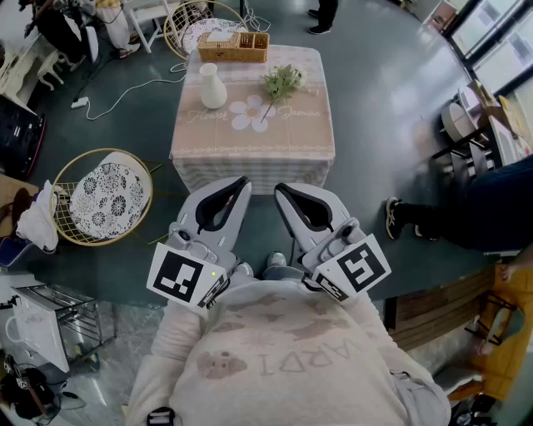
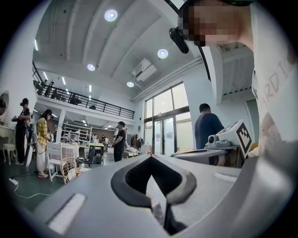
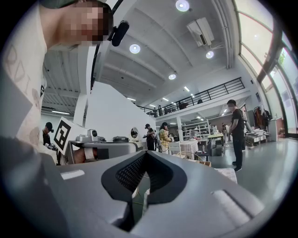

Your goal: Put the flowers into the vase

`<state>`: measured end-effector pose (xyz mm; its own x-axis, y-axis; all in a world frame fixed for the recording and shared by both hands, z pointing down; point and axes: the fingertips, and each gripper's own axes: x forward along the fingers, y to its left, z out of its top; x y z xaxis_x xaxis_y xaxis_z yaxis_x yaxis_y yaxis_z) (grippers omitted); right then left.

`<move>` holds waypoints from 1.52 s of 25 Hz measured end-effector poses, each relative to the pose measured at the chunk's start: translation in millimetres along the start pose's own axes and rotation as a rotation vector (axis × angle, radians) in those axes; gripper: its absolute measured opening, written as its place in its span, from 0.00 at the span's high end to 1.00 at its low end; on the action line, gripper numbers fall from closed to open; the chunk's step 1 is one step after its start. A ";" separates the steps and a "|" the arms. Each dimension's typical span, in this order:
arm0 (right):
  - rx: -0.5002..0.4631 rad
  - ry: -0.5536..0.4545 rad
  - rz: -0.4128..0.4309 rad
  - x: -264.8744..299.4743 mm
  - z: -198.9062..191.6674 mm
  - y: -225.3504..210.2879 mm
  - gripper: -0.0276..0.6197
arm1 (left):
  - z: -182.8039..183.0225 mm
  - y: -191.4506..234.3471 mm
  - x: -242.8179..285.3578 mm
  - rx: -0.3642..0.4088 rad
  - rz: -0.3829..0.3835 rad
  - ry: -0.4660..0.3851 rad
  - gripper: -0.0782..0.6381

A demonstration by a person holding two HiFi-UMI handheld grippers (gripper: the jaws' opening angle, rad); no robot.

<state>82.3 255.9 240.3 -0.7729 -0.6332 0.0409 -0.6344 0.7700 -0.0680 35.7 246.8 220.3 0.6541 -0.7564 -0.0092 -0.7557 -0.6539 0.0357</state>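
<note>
A white vase (image 1: 212,86) stands on the left part of a small cloth-covered table (image 1: 250,141) ahead of me. A bunch of green flowers (image 1: 281,83) lies on the cloth to the vase's right, stems toward me. Both grippers are held close to my chest, well short of the table and pointing at it. The left gripper (image 1: 242,181) (image 2: 150,158) has its tips together and holds nothing. The right gripper (image 1: 281,190) (image 3: 145,154) is likewise shut and empty. Both gripper views look over the room, not at the vase or flowers.
A wicker basket (image 1: 234,46) sits at the table's far edge. A round wicker chair (image 1: 105,196) stands left of the table, another (image 1: 196,23) behind it. A person's leg and shoe (image 1: 395,218) are at the right. Cables (image 1: 125,93) lie on the floor.
</note>
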 end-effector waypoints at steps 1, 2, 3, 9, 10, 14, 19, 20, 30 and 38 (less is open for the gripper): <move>0.001 0.001 0.002 2.0 -0.2 0.5 0.92 | 0.3 2.5 -0.8 -0.003 0.002 -0.001 0.89; 0.001 0.002 0.003 3.9 -0.4 1.1 0.92 | 0.6 5.0 -1.5 -0.005 0.004 -0.002 0.89; 0.002 0.003 0.004 5.6 -0.7 1.5 0.92 | 0.8 7.4 -2.2 -0.007 0.006 -0.003 0.89; 0.001 0.011 0.004 12.4 -2.3 3.1 0.92 | 1.5 16.8 -5.4 -0.009 0.011 -0.007 0.89; 0.000 0.012 0.004 13.5 -2.2 3.6 0.92 | 1.3 17.8 -6.0 -0.009 0.011 -0.007 0.89; 0.010 0.008 -0.002 17.3 -2.4 6.6 0.92 | 0.5 22.6 -10.3 -0.008 0.014 -0.008 0.89; 0.012 0.009 0.001 27.2 -5.8 10.6 0.91 | -1.1 31.6 -20.0 0.014 0.009 -0.021 0.89; 0.002 0.017 0.002 29.2 -7.2 13.1 0.91 | -3.4 34.1 -23.2 0.013 0.004 -0.018 0.89; 0.010 -0.026 -0.117 31.8 -2.6 16.9 0.90 | -14.6 67.2 -42.0 -0.014 -0.007 -0.021 0.89; 0.002 -0.052 -0.120 46.5 5.5 -17.0 0.89 | -8.2 83.2 -11.8 -0.003 0.004 -0.035 0.89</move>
<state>57.2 212.9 237.9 -0.6901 -0.7237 -0.0027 -0.7219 0.6887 -0.0676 -34.6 201.4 231.6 0.6494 -0.7591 -0.0443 -0.7582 -0.6509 0.0387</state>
